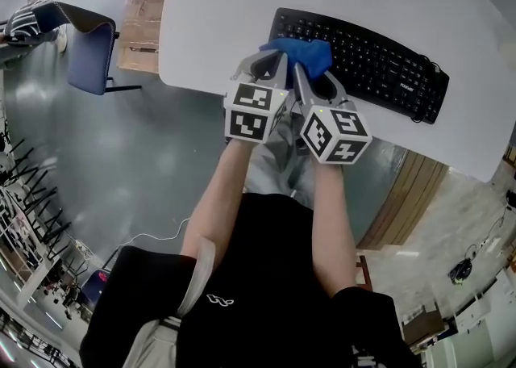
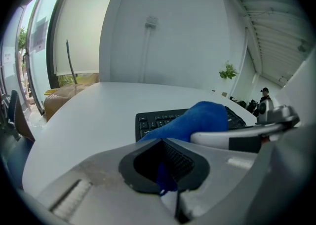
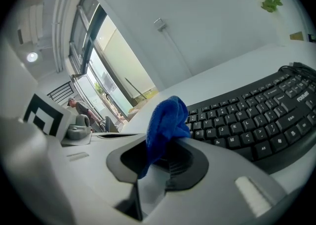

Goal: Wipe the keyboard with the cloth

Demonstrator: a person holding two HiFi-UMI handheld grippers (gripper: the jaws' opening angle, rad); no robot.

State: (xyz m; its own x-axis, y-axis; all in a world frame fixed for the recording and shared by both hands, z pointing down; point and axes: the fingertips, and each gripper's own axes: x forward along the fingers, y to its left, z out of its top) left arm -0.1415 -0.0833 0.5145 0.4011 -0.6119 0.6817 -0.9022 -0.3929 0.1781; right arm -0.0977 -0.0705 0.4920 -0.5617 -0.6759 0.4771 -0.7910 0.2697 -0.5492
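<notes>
The left gripper and right gripper each clenched the bunched blue cloth at centre frame, over the black plastic keyboard; the left's thin pinch could slip mid-wipe.

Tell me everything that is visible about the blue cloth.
The blue cloth looks soft and fuzzy, like microfibre, and is bunched into a rounded lump. Both grippers pinch it: the left gripper holds one part and the right gripper another, each with its jaws closed on the fabric. It sits over one end of the black keyboard on the white table. Whether it presses on the keys cannot be seen.
</notes>
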